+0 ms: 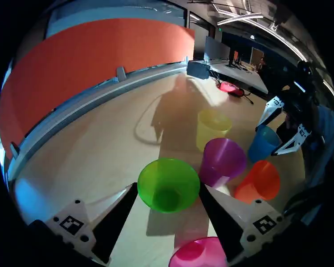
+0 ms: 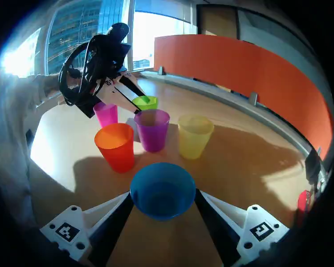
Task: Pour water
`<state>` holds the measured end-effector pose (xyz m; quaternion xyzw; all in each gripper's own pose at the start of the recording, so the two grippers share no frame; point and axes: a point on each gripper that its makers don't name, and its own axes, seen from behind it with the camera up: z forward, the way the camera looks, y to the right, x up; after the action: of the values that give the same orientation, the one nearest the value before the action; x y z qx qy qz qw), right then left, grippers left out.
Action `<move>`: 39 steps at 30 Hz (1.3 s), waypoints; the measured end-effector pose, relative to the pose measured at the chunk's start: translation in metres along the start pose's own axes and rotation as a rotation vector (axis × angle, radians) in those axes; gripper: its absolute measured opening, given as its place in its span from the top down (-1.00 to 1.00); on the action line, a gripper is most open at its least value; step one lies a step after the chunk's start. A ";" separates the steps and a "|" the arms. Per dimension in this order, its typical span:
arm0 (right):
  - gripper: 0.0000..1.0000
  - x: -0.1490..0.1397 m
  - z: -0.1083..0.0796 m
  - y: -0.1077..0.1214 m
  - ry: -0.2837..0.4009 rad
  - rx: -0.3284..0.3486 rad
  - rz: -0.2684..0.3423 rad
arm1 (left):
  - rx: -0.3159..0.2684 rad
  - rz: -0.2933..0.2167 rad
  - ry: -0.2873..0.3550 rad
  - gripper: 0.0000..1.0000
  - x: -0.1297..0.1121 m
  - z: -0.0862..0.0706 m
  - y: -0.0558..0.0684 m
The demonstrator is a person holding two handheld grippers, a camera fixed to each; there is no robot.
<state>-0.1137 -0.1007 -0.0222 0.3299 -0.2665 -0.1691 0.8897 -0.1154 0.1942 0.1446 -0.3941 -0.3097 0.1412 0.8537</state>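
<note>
My left gripper (image 1: 168, 187) is shut on a translucent green cup (image 1: 168, 178), gripped by its sides with the mouth toward the camera. My right gripper (image 2: 162, 194) is shut on a blue cup (image 2: 162, 187) low over the wooden table (image 2: 238, 164). Between them stand a purple cup (image 1: 222, 161), a yellow cup (image 1: 211, 129), an orange cup (image 1: 258, 181) and a pink cup (image 1: 198, 252). In the right gripper view the left gripper (image 2: 138, 100) holds the green cup (image 2: 144, 102) behind the pink cup (image 2: 105, 114), purple cup (image 2: 152, 129), orange cup (image 2: 116, 146) and yellow cup (image 2: 193, 135). Whether any cup holds water is unclear.
An orange partition (image 1: 91, 62) runs along the table's far edge. A red object (image 1: 231, 88) lies on the floor beyond it. A person's sleeve (image 2: 11, 147) is at the left of the right gripper view, with bright windows (image 2: 91, 31) behind.
</note>
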 end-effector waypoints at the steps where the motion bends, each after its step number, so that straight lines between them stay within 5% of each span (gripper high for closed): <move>1: -1.00 0.000 0.000 0.000 0.000 0.000 0.000 | 0.001 0.000 0.000 -0.95 0.000 0.000 0.000; 6: -1.00 0.000 -0.001 0.001 0.001 0.000 -0.001 | 0.008 0.001 0.001 -0.76 -0.001 0.003 0.000; 26: -0.99 0.000 0.001 0.000 0.008 0.001 -0.007 | 0.022 -0.005 0.031 -0.75 0.005 -0.007 -0.002; 39: -0.82 0.003 0.003 0.000 0.024 -0.007 -0.009 | 0.041 -0.002 0.073 -0.74 0.013 -0.024 -0.005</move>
<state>-0.1132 -0.1039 -0.0190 0.3302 -0.2538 -0.1700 0.8931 -0.0898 0.1831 0.1415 -0.3813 -0.2757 0.1318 0.8725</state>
